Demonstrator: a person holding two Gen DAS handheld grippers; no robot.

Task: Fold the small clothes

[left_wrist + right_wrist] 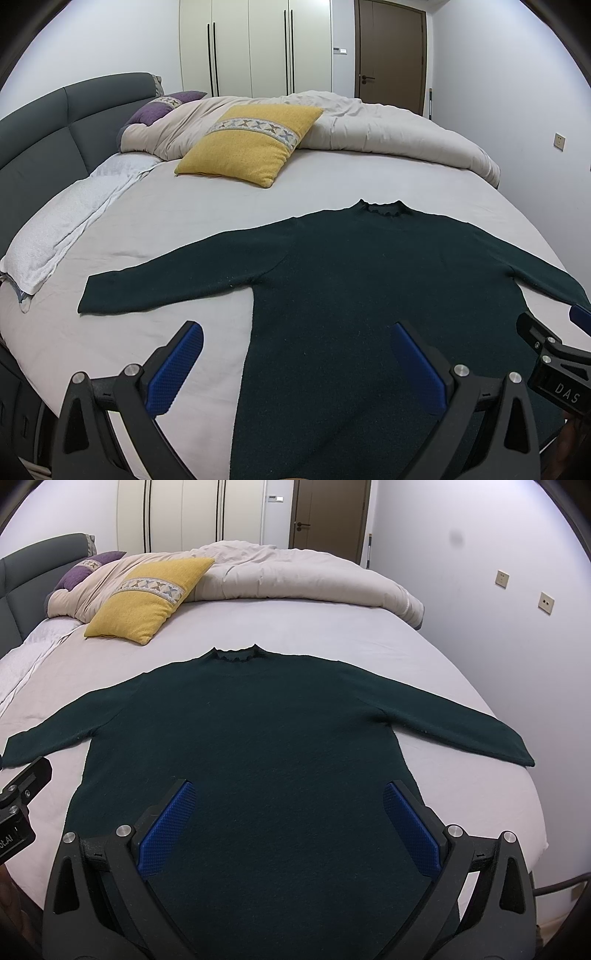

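A dark green long-sleeved sweater [351, 280] lies flat on the bed, collar away from me, both sleeves spread out; it also shows in the right wrist view [258, 731]. My left gripper [295, 365] is open and empty, hovering over the sweater's lower left edge. My right gripper [288, 823] is open and empty above the lower middle of the sweater body. The right gripper also shows at the right edge of the left wrist view [554, 350], and part of the left gripper shows at the left edge of the right wrist view [22, 794].
The bed [184, 221] has a pale grey sheet. A yellow cushion [247, 144], a purple cushion [162, 107] and a bunched beige duvet [369, 125] lie at the far side. A white towel [66, 229] lies by the grey headboard [55, 122]. The bed's right edge [517, 775] is near the wall.
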